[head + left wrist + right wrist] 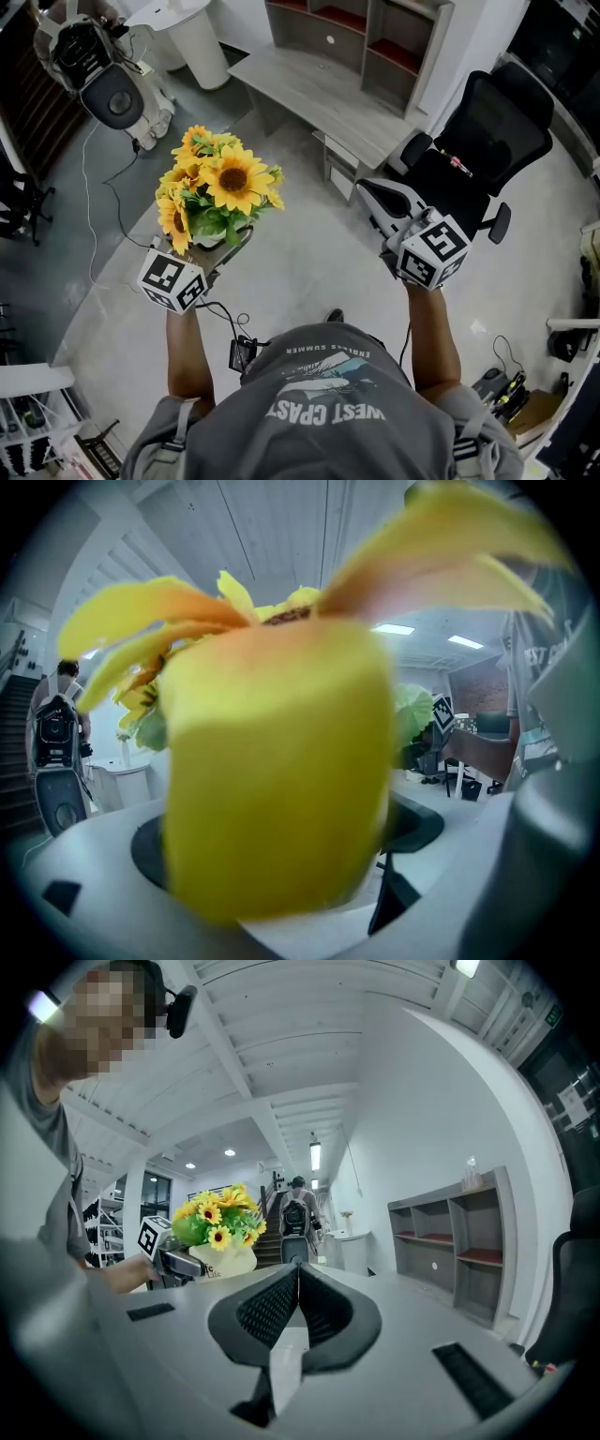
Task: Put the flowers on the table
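Yellow sunflowers (225, 178) with green leaves stand upright in a white pot (225, 1260) clamped by the left gripper (223, 249); the right gripper (298, 1279) is closed, empty.

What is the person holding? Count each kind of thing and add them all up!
Hand-held grippers: 2, the left hand-held gripper and the right hand-held gripper
Pot of sunflowers: 1, gripped by the left one
Total: 3
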Demonstrator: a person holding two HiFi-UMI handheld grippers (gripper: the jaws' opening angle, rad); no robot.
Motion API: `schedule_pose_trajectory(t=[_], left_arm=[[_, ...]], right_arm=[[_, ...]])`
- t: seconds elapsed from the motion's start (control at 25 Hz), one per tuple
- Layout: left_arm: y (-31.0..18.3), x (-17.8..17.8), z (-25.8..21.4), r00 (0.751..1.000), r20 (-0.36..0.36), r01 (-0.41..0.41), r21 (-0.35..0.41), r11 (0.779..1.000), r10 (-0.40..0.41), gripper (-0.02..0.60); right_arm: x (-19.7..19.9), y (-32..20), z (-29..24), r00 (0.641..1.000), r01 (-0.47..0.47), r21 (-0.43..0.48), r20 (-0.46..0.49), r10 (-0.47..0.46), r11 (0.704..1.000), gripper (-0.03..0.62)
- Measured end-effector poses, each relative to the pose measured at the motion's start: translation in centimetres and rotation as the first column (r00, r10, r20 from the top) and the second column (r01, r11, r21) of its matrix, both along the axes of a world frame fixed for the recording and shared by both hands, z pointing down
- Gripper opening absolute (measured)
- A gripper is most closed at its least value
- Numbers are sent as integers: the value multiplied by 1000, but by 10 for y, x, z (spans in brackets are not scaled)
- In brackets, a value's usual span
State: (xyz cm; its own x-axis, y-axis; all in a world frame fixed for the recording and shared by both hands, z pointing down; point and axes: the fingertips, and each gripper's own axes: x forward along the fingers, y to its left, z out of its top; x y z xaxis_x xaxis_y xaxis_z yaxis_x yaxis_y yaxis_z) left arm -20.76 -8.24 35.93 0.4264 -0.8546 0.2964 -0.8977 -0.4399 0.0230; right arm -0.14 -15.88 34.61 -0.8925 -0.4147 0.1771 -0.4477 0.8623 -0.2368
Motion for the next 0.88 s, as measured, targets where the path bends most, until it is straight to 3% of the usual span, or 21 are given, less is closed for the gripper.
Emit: schedule_pose_trajectory(t=[0.88], left_arm=[[-10, 4, 6, 994, -47, -91, 53, 994, 94, 540]], right_arm=[[24, 18, 0, 990, -134, 31, -47, 136, 990, 28]])
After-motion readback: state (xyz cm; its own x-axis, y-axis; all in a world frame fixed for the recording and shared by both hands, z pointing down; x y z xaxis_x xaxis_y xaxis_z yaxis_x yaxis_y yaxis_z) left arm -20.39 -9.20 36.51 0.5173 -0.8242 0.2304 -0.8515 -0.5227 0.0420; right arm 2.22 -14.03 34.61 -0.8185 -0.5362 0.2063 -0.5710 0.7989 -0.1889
